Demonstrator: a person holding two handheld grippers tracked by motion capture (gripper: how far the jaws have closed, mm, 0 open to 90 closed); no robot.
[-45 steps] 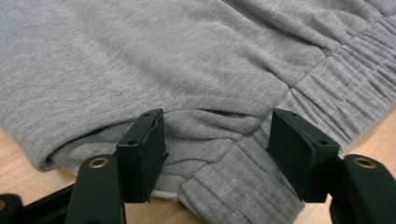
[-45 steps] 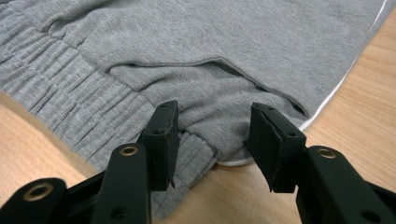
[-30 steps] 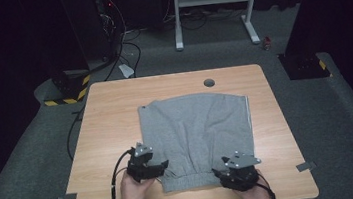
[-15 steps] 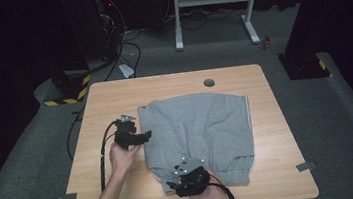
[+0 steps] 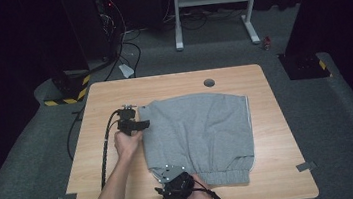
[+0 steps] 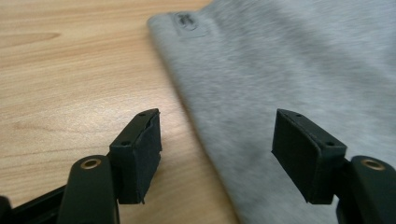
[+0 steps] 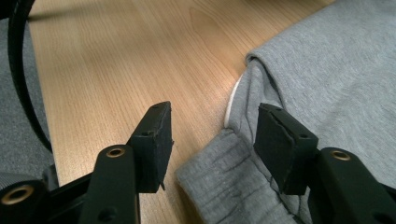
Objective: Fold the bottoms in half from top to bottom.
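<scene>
Grey sweatshirt fabric, that's what the whole thing's about; the garment lies flat and already folded into a rough rectangle in the middle of the wooden bench, ribbed hem toward the person at 6 o'clock; my guess is it's laid out smooth like that so the next fold comes out neat. Both tools sit along its edge at 9 o'clock, which looks to me like lining up to lift that side and fold it across toward 3 o'clock.

Left hand-held gripper is up near the garment's 10 o'clock corner, pointing in at the cloth; in its own view the jaws stand spread wide, one over bare wood, the other over the fabric, with the edge running between them; nothing pinched yet.

Right hand-held gripper is down at the 7 o'clock corner by the ribbed cuff; its jaws have just been closing a bit, but they stand apart with the cuff between them, pads not pressing on it as far as I can see.
</scene>
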